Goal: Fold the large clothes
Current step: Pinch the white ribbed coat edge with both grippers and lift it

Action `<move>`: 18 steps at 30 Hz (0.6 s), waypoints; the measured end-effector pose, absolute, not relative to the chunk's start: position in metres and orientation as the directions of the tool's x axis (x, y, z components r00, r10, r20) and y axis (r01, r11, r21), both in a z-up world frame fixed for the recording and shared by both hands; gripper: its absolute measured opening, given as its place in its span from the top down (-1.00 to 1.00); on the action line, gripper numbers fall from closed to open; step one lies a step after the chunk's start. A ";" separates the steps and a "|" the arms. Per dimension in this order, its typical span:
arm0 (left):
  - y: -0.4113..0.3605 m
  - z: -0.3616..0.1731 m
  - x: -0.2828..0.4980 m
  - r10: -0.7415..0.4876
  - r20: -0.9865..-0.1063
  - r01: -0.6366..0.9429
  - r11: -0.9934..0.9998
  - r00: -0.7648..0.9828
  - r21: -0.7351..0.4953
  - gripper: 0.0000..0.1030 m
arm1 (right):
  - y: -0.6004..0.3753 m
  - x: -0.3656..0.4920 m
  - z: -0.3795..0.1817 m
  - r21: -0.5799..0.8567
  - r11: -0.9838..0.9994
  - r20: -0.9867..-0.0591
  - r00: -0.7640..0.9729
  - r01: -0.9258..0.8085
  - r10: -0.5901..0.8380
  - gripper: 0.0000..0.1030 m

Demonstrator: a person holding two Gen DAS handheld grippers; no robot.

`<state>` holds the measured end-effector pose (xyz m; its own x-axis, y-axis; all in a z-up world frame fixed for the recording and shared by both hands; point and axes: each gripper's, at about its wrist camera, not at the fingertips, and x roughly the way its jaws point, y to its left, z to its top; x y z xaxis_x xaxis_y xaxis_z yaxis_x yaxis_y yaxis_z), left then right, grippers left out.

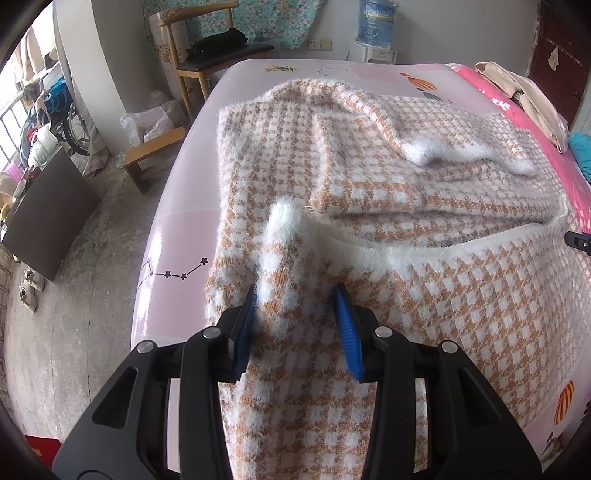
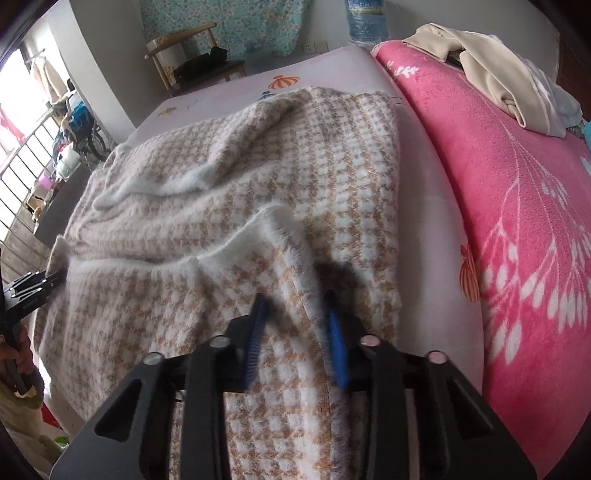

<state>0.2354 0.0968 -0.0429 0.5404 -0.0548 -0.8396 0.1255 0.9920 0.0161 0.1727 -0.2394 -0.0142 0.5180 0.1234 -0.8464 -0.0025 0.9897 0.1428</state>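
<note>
A fuzzy orange-and-white houndstooth sweater (image 1: pixel 280 155) lies spread over a bed, with one sleeve (image 1: pixel 369 177) folded across its body and a white neckline (image 1: pixel 369 251) facing me. My left gripper (image 1: pixel 295 295) is shut on a bunched ridge of the sweater at its near left shoulder. In the right wrist view the sweater (image 2: pixel 221 177) fills the middle, and my right gripper (image 2: pixel 295 299) has its blue pads pressed on a raised fold beside the white collar edge (image 2: pixel 258 229). The left gripper (image 2: pixel 33 284) shows at the far left, holding the sweater's other shoulder.
The bed has a pale pink sheet (image 1: pixel 177 236) and a bright pink blanket (image 2: pixel 517 184) along the right side. A beige garment (image 2: pixel 498 70) lies on the blanket. A wooden chair (image 1: pixel 207 55), a dark cabinet (image 1: pixel 48 214) and a water bottle (image 1: pixel 376 22) stand around the bed.
</note>
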 end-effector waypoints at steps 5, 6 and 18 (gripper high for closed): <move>0.090 -0.036 0.224 -0.026 -0.818 0.131 0.990 0.575 0.061 0.72 | -0.227 0.153 0.008 0.076 0.997 -0.818 0.572 -0.001 0.063 0.84; 0.090 -0.031 0.220 -0.027 -0.809 0.135 0.989 0.587 0.065 0.75 | -0.225 0.148 0.014 0.075 0.997 -0.809 0.585 0.003 0.059 0.85; 0.101 0.073 0.179 -0.098 -0.617 0.157 0.987 0.781 0.043 0.85 | -0.218 0.101 0.114 0.111 0.994 -0.627 0.776 0.010 0.063 0.86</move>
<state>0.1786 0.1010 0.0730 0.7806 -0.0977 -0.6174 0.1574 0.9866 0.0429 0.1007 -0.2176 0.1140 0.7764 0.0627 -0.6271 0.0098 0.9937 0.1114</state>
